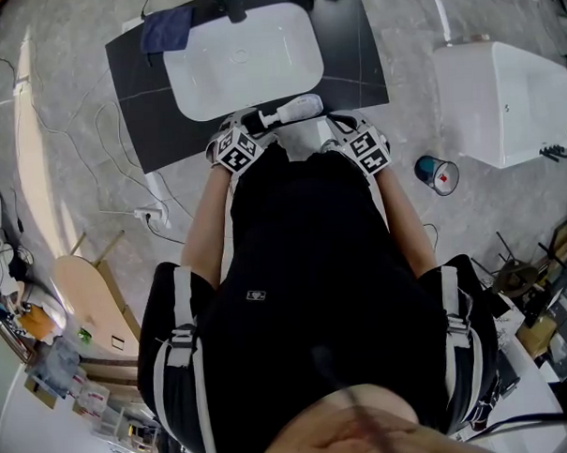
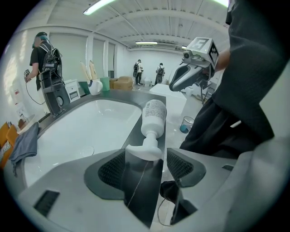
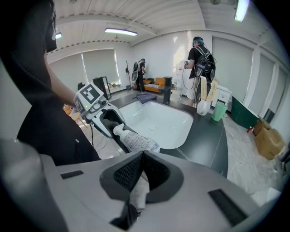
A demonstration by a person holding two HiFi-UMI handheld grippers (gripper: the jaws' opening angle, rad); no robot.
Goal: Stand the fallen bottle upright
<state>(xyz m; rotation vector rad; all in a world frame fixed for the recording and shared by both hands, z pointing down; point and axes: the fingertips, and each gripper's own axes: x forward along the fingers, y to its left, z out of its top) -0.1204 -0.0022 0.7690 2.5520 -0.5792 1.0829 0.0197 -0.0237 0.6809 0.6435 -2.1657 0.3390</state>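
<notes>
task not done: bottle (image 2: 154, 118) lies on side on dark counter (image 1: 137, 105), along near rim of sink (image 1: 203, 93), pump end toward left tongs (image 2: 146, 156). left tongs wide open, pump head at jaw tips, no pad pressing. right tongs (image 3: 142, 156) closed, empty, near bottle's base. remaining: grip, tip upright. bottle white plastic, printed label, pump top.

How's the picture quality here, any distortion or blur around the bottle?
Both gripper views bend like a fisheye, with dark corners; left gripper view shows the bottle sharply; head view is evenly lit, though a black shirt fills much of it.
</notes>
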